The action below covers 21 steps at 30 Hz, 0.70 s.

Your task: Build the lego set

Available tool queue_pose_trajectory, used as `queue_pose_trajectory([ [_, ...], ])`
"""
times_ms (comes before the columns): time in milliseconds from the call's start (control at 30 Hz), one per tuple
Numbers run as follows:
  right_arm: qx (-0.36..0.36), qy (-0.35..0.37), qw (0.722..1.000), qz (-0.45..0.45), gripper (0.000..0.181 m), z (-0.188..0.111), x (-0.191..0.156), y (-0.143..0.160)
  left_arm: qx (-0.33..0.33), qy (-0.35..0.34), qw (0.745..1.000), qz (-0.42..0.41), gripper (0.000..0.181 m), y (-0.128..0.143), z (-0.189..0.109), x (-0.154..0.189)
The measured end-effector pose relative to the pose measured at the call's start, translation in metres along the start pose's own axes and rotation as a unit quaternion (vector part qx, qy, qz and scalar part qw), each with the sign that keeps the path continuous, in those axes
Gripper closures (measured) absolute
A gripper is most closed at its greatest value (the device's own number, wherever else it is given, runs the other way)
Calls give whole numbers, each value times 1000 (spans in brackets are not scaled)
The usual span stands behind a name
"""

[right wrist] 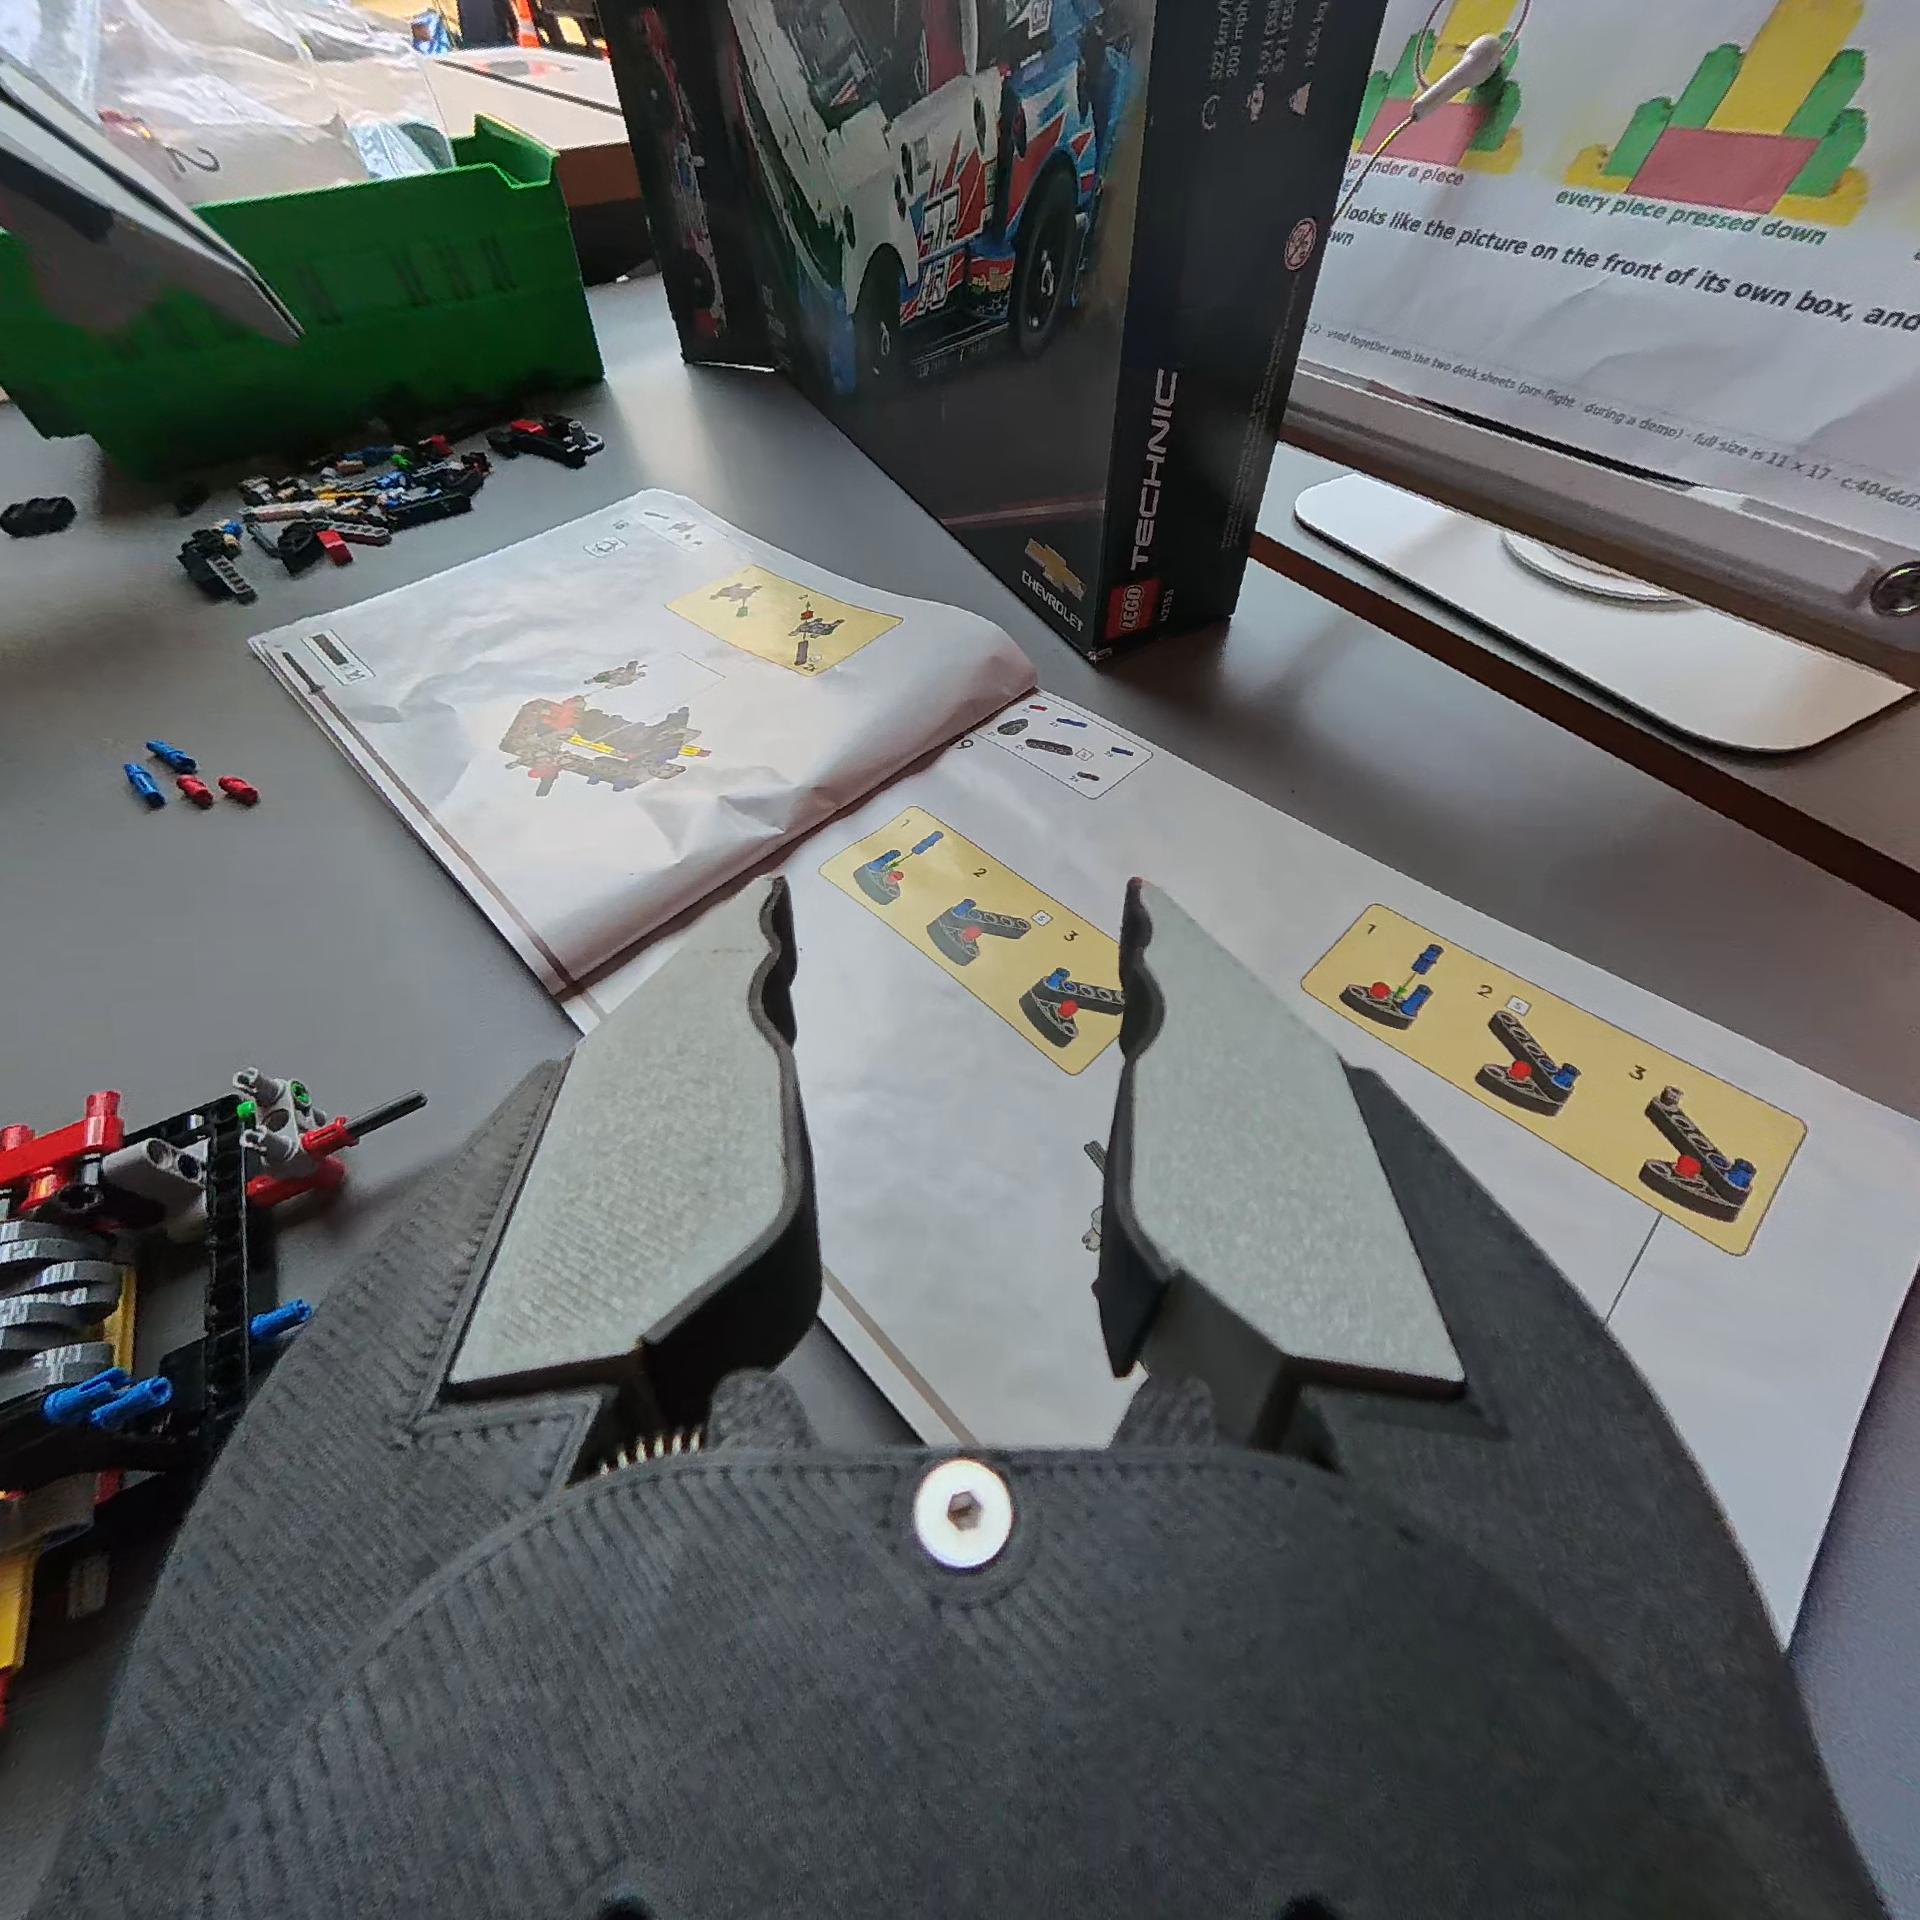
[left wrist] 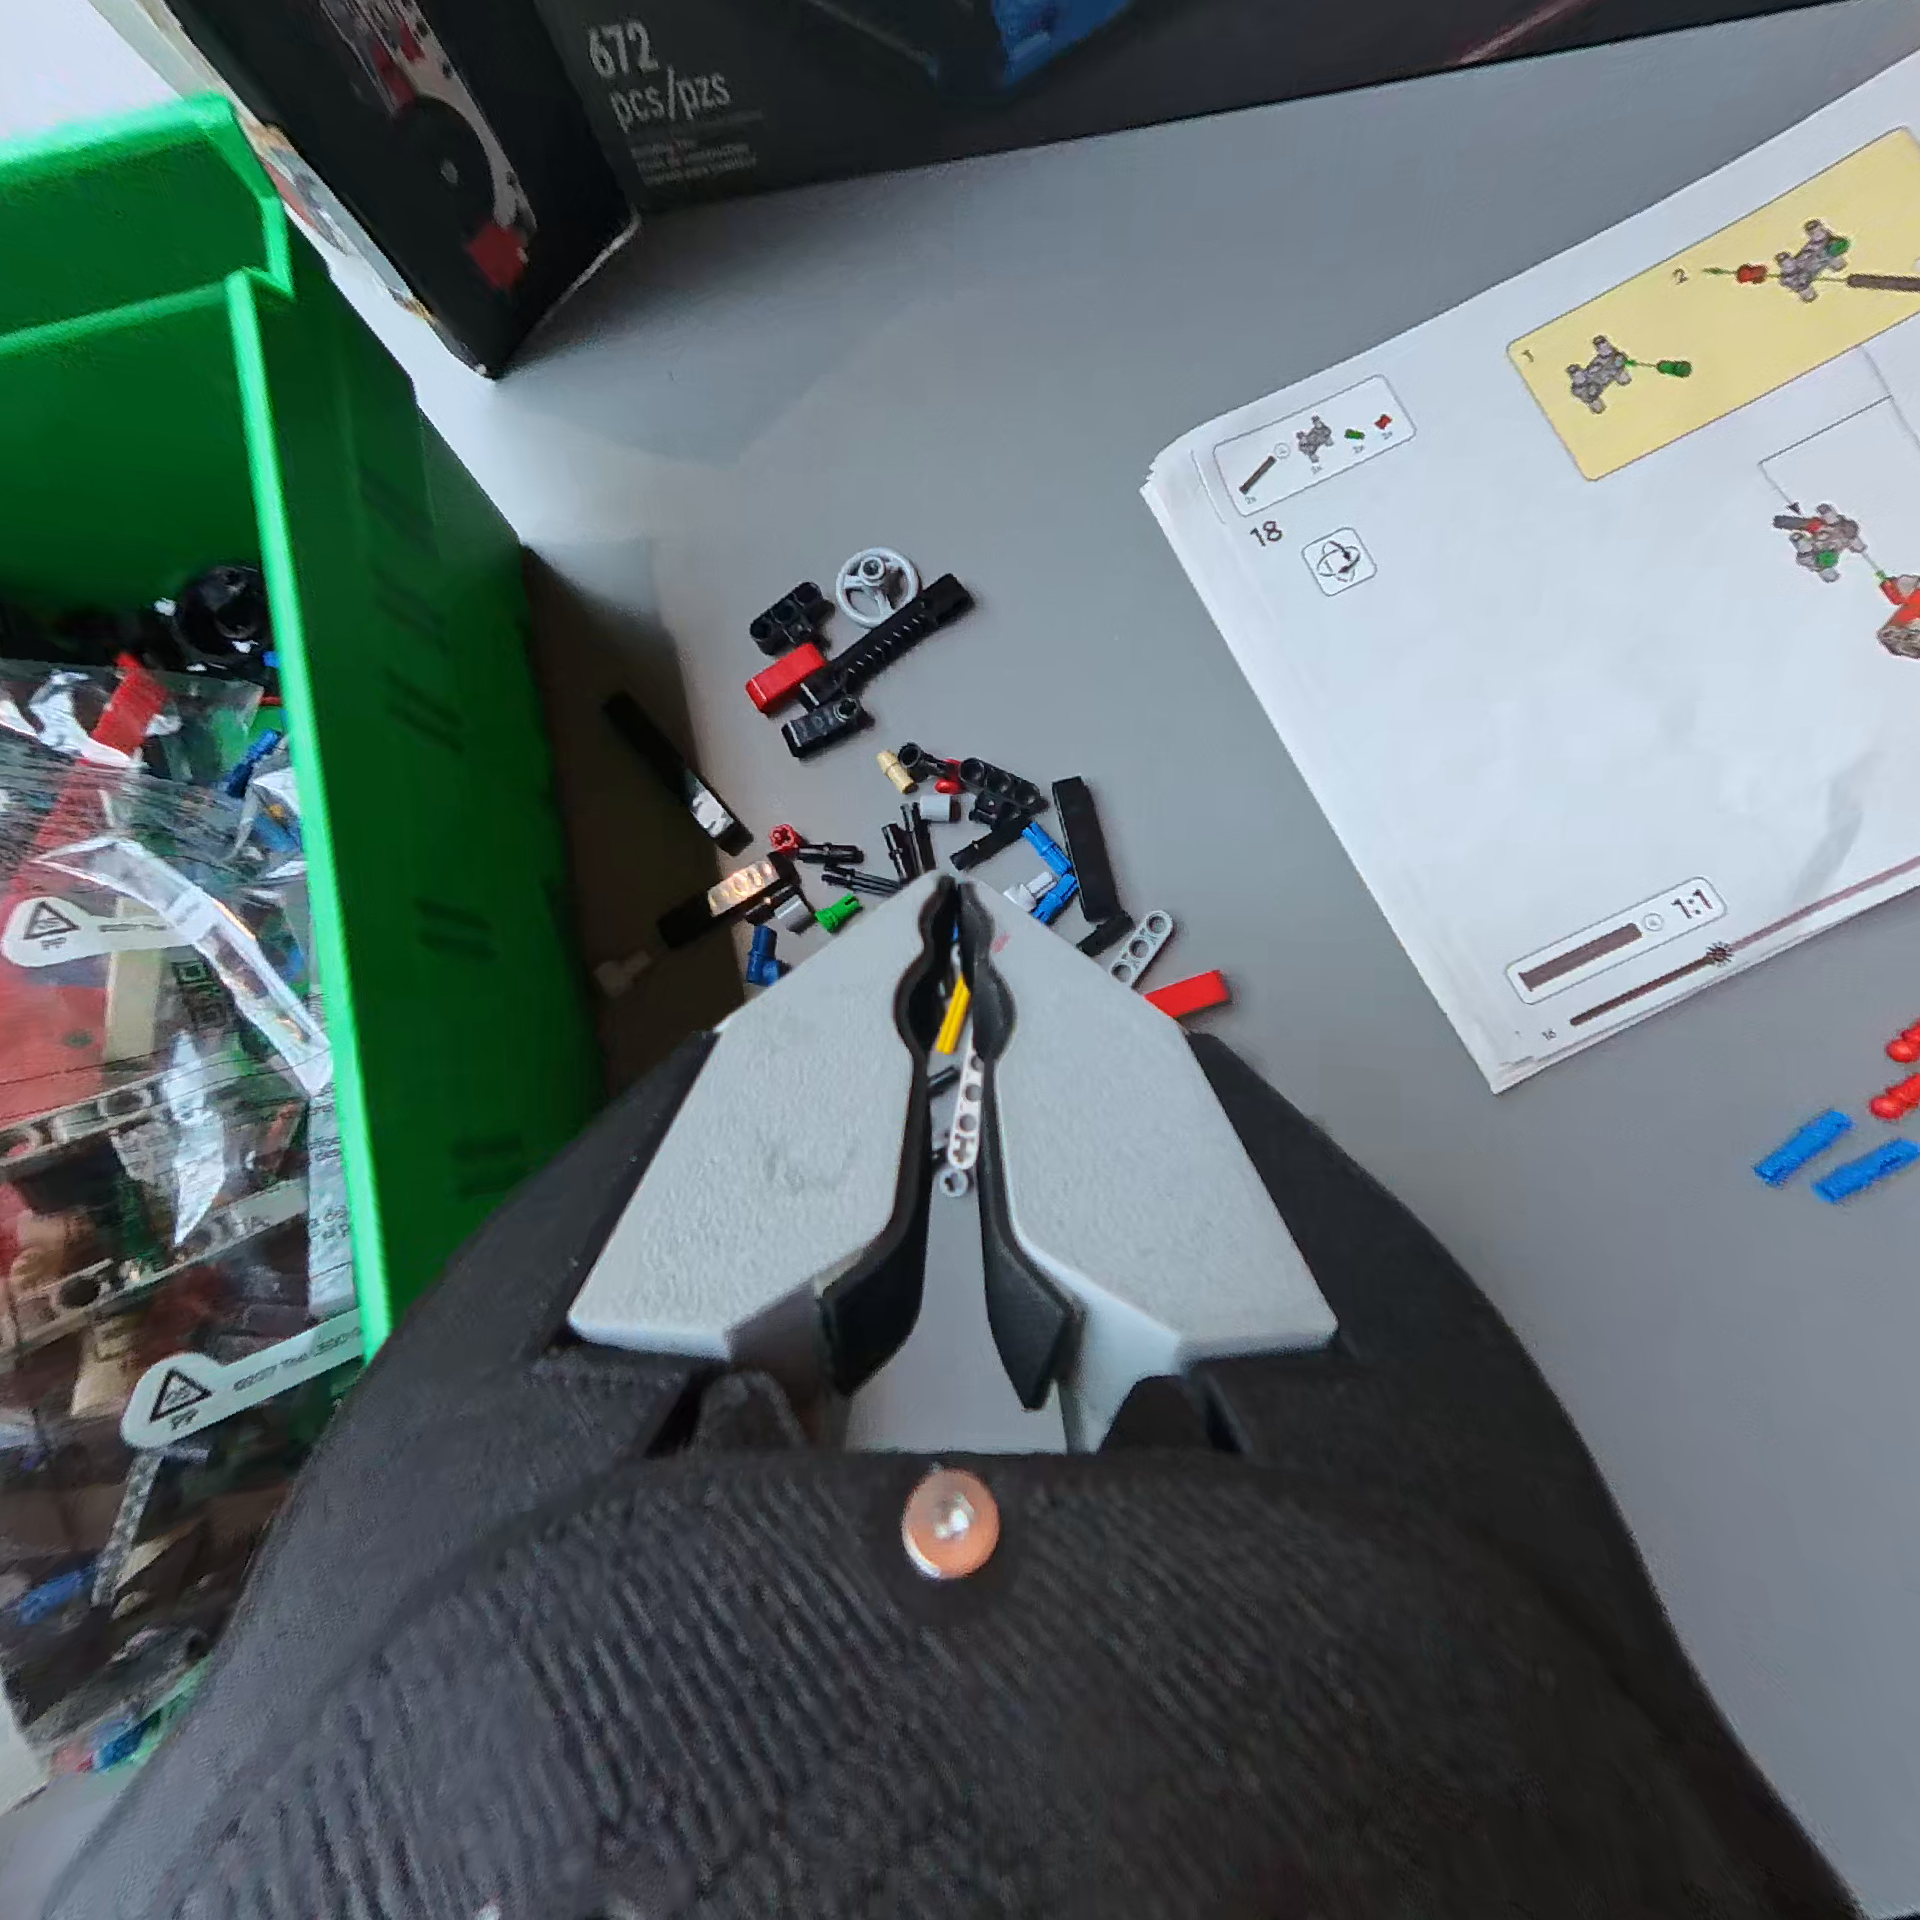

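My left gripper [left wrist: 951, 891] is shut, with its tips together above a pile of small loose Lego pieces [left wrist: 935, 821] on the grey table. A yellow pin and a light grey beam show through the gap between its fingers; I cannot tell if it grips anything. It also shows in the right wrist view [right wrist: 291, 327], held above the pile [right wrist: 343, 499]. My right gripper [right wrist: 956, 904] is open and empty over the open instruction booklet [right wrist: 644, 727]. A partly built black, red and grey assembly [right wrist: 114, 1247] lies at the left.
A green bin [left wrist: 312, 623] with plastic bags of parts stands left of the pile. The set's black box [right wrist: 987, 312] stands behind the booklet [left wrist: 1558, 675]. Blue and red pins [right wrist: 187, 779] lie apart from the pile. A monitor stand [right wrist: 1558, 603] is at the right. One gripper's finger ends stand about 45 cm off the other's.
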State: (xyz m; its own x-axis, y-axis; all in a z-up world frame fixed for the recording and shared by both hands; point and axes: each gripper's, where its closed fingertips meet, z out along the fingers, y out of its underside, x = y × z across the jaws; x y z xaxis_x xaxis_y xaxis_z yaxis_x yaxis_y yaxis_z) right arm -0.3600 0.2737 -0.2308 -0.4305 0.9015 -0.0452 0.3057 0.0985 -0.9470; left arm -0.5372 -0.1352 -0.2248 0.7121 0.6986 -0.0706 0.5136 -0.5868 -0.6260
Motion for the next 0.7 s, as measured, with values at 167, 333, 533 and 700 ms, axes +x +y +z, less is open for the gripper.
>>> queue_pose_trajectory([
  [167,1,1,1000,2,121,-1,1,0,-21,-13,1000,-1,181,11,12,-11],
  [333,1,-1,1000,8,121,0,1,1,-68,-66,995,-18,181,27,13,-40],
  [533,13,-1,1000,19,121,-3,3,-2,-167,-78,982,47,179,33,17,-47],
  [700,9,-1,1000,14,121,-2,1,-1,-231,-82,966,81,170,37,30,-51],
])
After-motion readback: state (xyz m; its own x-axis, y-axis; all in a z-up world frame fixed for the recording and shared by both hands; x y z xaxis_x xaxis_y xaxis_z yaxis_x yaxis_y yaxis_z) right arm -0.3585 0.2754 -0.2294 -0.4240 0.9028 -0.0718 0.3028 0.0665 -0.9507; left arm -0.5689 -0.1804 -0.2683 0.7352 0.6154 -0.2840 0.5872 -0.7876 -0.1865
